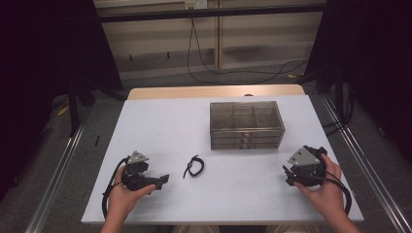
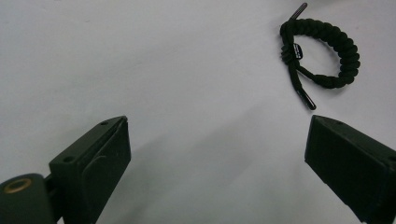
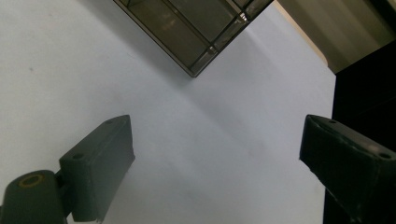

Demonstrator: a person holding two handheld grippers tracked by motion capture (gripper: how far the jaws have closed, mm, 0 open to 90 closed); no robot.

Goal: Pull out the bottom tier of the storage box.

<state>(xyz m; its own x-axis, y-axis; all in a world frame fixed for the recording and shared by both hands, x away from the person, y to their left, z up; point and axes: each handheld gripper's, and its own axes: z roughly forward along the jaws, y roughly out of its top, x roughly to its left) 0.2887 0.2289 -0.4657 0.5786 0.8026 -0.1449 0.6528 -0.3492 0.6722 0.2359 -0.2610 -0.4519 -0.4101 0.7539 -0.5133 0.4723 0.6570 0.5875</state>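
Left gripper (image 1: pixel 158 180) near left on table (image 1: pixel 160 121), jaws spread wide, empty, aimed right toward black braided cord bracelet (image 2: pixel 322 51). Bracelet lies flat near table middle, just ahead of jaws, apart from them; likely next pickup. Right gripper (image 1: pixel 290 174) near right, jaws also spread, empty, pointing at corner of clear drawer box (image 1: pixel 246 124). Box stands far of centre, drawers shut. Nothing lies between left jaws and bracelet.

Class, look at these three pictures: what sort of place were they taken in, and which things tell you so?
Probably a lab or recording workspace, not a home: a plain white table between dark curtains, cables trailing over the grey floor behind, and a hand-held left claw near a black braided bracelet.
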